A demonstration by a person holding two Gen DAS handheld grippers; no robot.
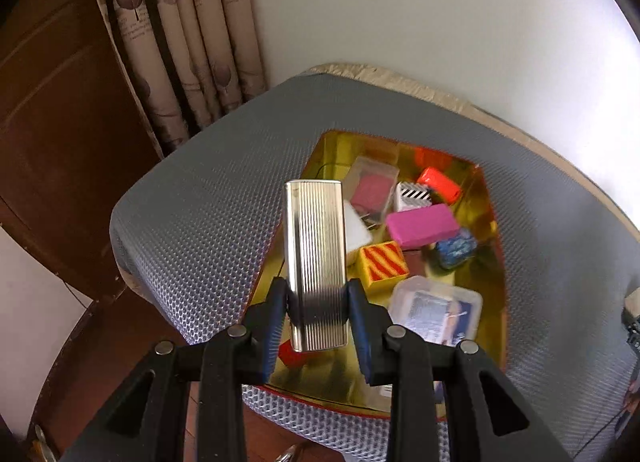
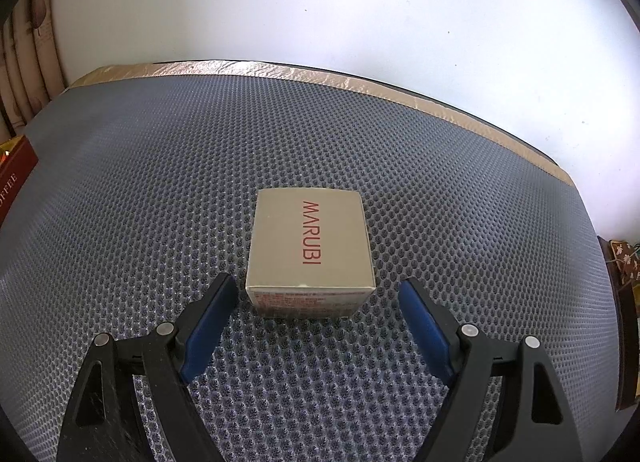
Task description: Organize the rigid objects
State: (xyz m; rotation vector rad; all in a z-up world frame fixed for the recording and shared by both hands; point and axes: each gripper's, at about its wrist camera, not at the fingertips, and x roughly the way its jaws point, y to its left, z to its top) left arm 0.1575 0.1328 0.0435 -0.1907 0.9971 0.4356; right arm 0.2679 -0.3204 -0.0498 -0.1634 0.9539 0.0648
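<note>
Left gripper (image 1: 317,304) pinches a ribbed silver case (image 1: 316,258) between its blue pads, near the case's lower end. That case is a long, narrow, flat metal piece with fine lengthwise grooves and rounded corners; it stands upright above the left edge of a gold-lined box (image 1: 486,302) set on the grey mesh mat (image 1: 200,202). Inside the box lie a pink block (image 1: 422,224), a yellow cube with red stripes (image 1: 384,264), an orange block (image 1: 440,184) and two clear plastic cases, one near (image 1: 436,310) and one far (image 1: 370,182).

Right gripper (image 2: 318,290) hangs with its jaws spread wide, either side of a beige carton (image 2: 310,246) printed MARUBI in red; the pads stand apart from it. The carton lies flat on the mat.
</note>
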